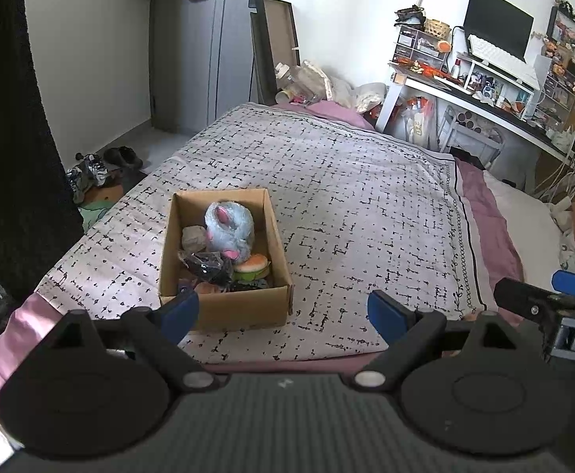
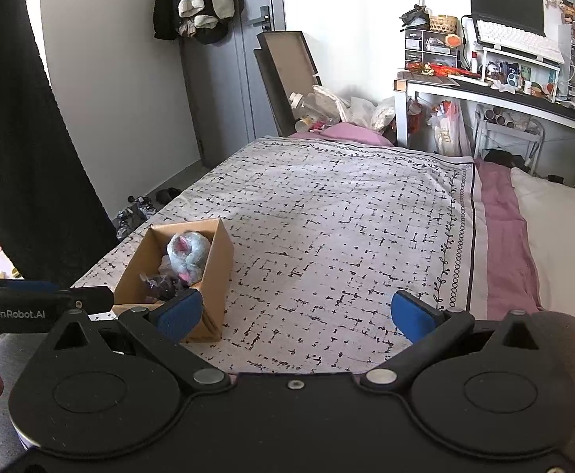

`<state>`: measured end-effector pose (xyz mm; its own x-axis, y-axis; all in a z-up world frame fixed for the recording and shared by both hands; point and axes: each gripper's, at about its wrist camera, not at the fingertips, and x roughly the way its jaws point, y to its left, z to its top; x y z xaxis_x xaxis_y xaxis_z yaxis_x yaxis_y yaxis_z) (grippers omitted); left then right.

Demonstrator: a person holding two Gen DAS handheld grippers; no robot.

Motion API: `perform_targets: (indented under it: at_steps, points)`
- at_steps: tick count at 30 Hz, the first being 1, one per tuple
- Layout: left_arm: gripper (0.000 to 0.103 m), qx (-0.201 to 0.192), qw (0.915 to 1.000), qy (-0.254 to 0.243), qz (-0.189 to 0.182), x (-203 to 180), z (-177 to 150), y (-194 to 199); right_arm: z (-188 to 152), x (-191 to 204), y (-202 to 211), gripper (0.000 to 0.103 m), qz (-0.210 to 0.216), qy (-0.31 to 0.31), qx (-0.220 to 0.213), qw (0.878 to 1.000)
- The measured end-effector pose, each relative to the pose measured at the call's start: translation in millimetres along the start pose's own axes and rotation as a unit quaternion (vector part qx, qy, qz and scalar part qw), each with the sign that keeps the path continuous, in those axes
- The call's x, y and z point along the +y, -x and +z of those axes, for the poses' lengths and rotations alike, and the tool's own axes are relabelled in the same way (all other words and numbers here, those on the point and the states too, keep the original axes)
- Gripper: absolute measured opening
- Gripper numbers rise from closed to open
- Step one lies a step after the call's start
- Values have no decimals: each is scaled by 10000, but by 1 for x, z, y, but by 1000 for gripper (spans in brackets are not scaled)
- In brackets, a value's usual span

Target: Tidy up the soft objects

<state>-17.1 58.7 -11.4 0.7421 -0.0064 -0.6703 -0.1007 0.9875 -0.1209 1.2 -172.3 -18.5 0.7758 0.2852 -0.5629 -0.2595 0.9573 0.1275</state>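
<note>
Bed: wide bed with a pale lilac quilt (image 1: 346, 205) printed in broken black lines; its open stretch shows no loose soft things in either view.
Box: open brown cardboard box (image 1: 224, 311) on the quilt near the foot edge, ahead of the left gripper.
Contents: round blue-grey plush toy with pink patches (image 1: 228, 228), a soft burger-shaped toy (image 1: 251, 266), a dark bundle in clear wrap (image 1: 204, 266) and a crumpled grey piece (image 1: 193, 236), all inside the box.
Left gripper (image 1: 283, 313): jaws wide, nothing between them, held short of the box.
Right gripper (image 2: 295, 313): jaws wide and empty, over bare quilt to the right of the box.
Progress: gathering looks finished or nearly so; nothing visible is left to collect, though the box's near corner is partly hidden.
</note>
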Motion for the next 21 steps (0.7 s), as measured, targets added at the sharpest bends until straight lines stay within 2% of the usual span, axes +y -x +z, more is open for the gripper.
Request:
perform_targets:
  at_steps: [21]
  points:
    - [92, 18, 10000, -9, 37, 1, 0, -2, -1, -1, -1, 103, -40, -8, 10, 10000]
